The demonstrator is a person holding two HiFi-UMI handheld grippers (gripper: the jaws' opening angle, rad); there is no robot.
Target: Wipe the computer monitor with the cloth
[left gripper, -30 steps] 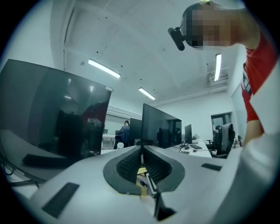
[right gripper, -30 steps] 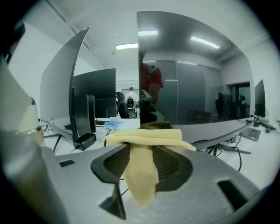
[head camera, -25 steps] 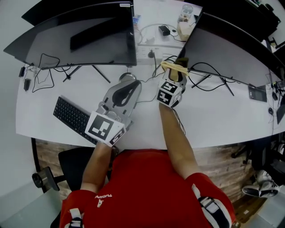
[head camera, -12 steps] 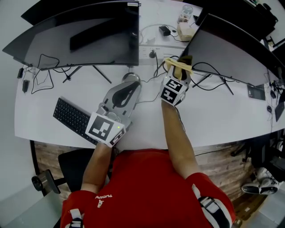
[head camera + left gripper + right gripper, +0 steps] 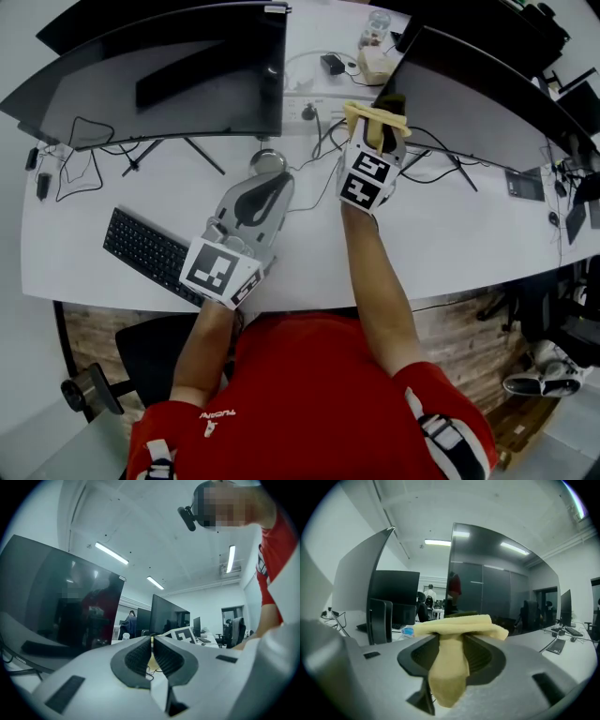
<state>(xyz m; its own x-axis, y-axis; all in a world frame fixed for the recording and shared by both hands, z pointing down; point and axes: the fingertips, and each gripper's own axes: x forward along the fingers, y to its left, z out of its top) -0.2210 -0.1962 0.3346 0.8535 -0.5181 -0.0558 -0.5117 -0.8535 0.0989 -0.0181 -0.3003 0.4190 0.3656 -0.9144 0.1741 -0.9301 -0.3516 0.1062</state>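
Observation:
My right gripper [image 5: 380, 127] is shut on a yellow cloth [image 5: 373, 120], which bunches over the jaw tips and hangs down between them [image 5: 451, 658]. It is held up against the lower left corner of the right-hand monitor [image 5: 487, 103], whose dark screen [image 5: 501, 592] fills the right gripper view just ahead. My left gripper [image 5: 267, 180] rests low over the desk in front of the left monitor [image 5: 159, 80], its jaws shut [image 5: 152, 641] with nothing between them. That left monitor's screen [image 5: 56, 602] shows at the left of the left gripper view.
A black keyboard [image 5: 150, 251] lies on the white desk [image 5: 469, 244] at the front left. Cables and monitor stand legs [image 5: 202, 155] cross the desk behind the grippers. A power strip [image 5: 309, 111] and small items [image 5: 375, 61] sit between the two monitors.
My right gripper with the cloth has risen and moved forward, from low by the desk to the right monitor's lower left corner. The left gripper has stayed put.

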